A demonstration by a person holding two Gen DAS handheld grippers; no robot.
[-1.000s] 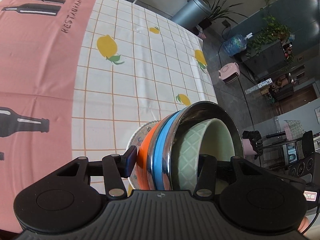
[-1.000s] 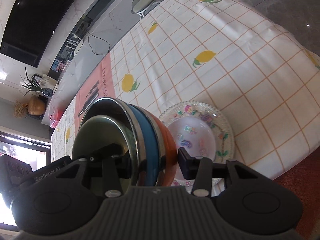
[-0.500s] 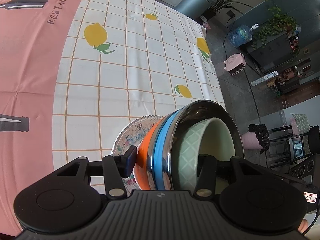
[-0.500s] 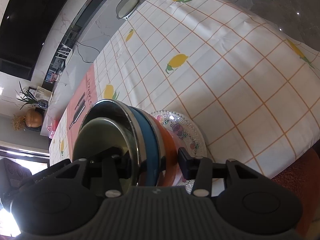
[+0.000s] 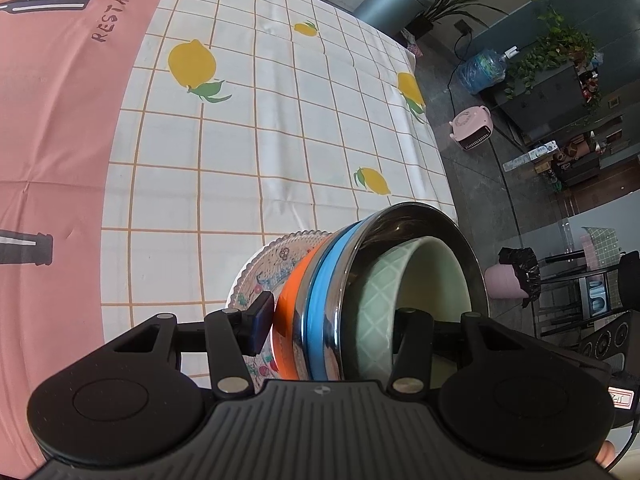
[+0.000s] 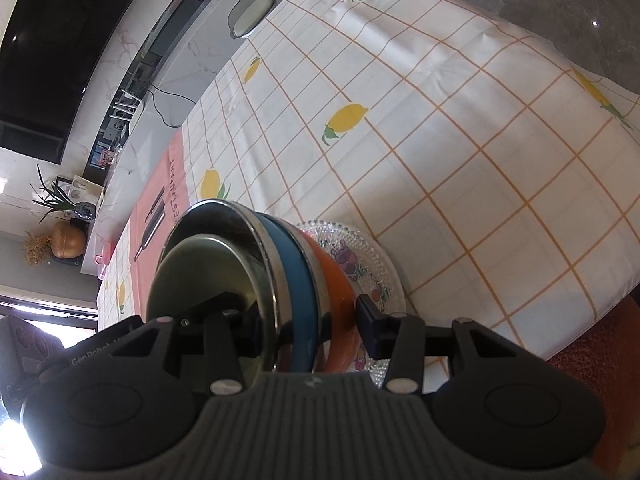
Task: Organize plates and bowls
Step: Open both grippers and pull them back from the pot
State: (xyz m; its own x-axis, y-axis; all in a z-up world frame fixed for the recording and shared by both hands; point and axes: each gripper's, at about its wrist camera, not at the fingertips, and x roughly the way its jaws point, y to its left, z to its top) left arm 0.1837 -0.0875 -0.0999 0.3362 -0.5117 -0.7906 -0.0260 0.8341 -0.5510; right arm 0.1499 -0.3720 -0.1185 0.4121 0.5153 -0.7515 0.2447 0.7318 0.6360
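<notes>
Nested bowls, clamped rim-to-base by left gripper and right gripper, fingers closed on the stack, sit over the patterned plate on the surface. Judged step: setting stack on plate. Next: lower squarely, then release. Nothing obstructs nearby.

Daylight fills the room, bright and even on the tablecloth. A window glares white low on the right view. Fisheye bending curves every edge, with dark corners; nothing blurred.
</notes>
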